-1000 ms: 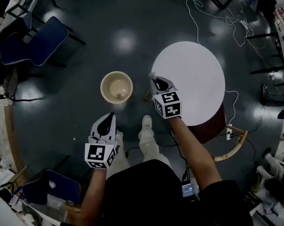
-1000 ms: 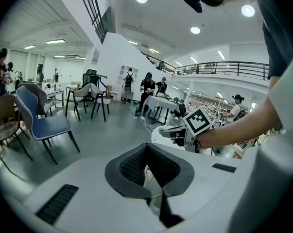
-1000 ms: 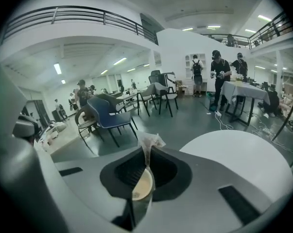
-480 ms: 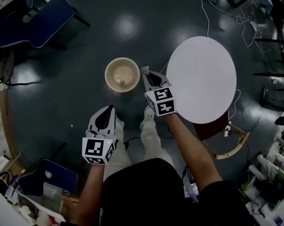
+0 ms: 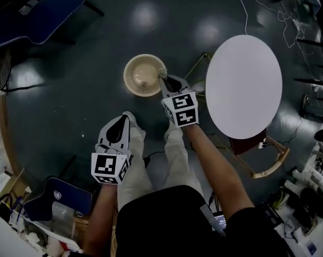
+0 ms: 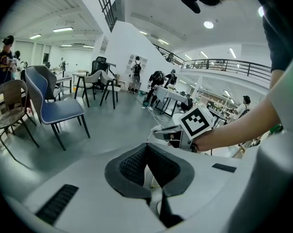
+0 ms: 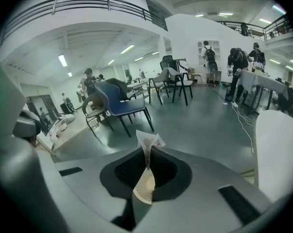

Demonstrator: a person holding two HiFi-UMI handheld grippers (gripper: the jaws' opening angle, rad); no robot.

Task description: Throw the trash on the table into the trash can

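In the head view a beige mesh trash can [image 5: 144,75] stands on the dark floor, left of the round white table [image 5: 244,84]. My right gripper [image 5: 163,80] is at the can's right rim, shut on a small crumpled paper scrap [image 7: 148,141]. That scrap sticks up from the closed tips in the right gripper view. Through the gap under the jaws, the can's mesh [image 7: 143,191] shows below. My left gripper [image 5: 125,120] hangs lower left, above the person's knee. It is shut with nothing in it [image 6: 146,147]. The table top is bare.
Blue chairs stand at the upper left [image 5: 35,9] and lower left [image 5: 59,208]. A wooden chair [image 5: 263,157] sits partly under the table. Cables [image 5: 252,4] trail on the floor at the upper right. People and desks stand far back in both gripper views.
My right gripper has carried the paper scrap leftward from the table's edge to the trash can's rim. The left gripper has hardly moved.
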